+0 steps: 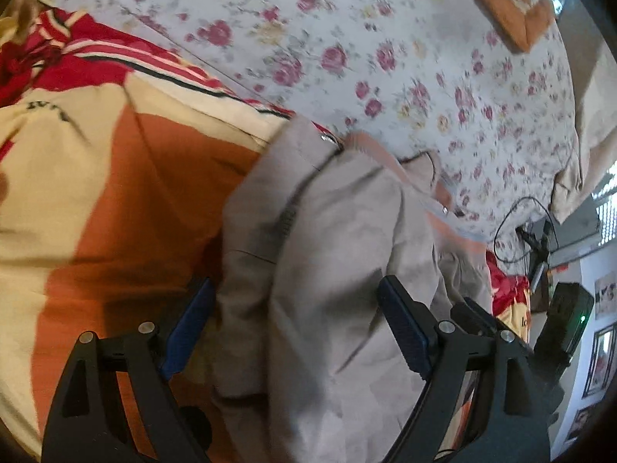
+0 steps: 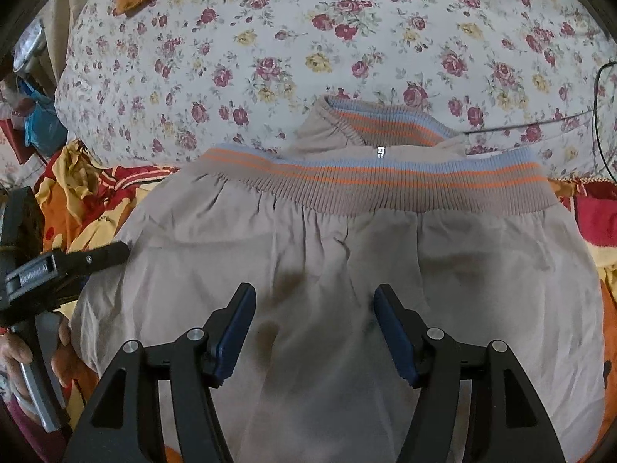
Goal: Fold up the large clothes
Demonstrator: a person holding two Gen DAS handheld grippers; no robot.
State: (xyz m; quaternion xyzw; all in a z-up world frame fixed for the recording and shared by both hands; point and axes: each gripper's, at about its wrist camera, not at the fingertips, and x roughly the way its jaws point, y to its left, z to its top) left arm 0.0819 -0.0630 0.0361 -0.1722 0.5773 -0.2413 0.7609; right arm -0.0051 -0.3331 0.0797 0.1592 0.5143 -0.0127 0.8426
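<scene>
The beige jacket [image 2: 347, 270] is spread on a floral bedsheet [image 2: 270, 58] and a red-and-orange blanket [image 1: 115, 193]; only the right wrist view shows its ribbed hem [image 2: 385, 185] with orange and blue stripes, a stain and a hand [image 2: 23, 351] holding the left gripper. The left wrist view shows it bunched and blurred, with an orange cushion [image 1: 509, 4] beyond. The left gripper [image 1: 293, 316] and right gripper [image 2: 314, 316] are both spread wide above the fabric, with nothing gripped.
</scene>
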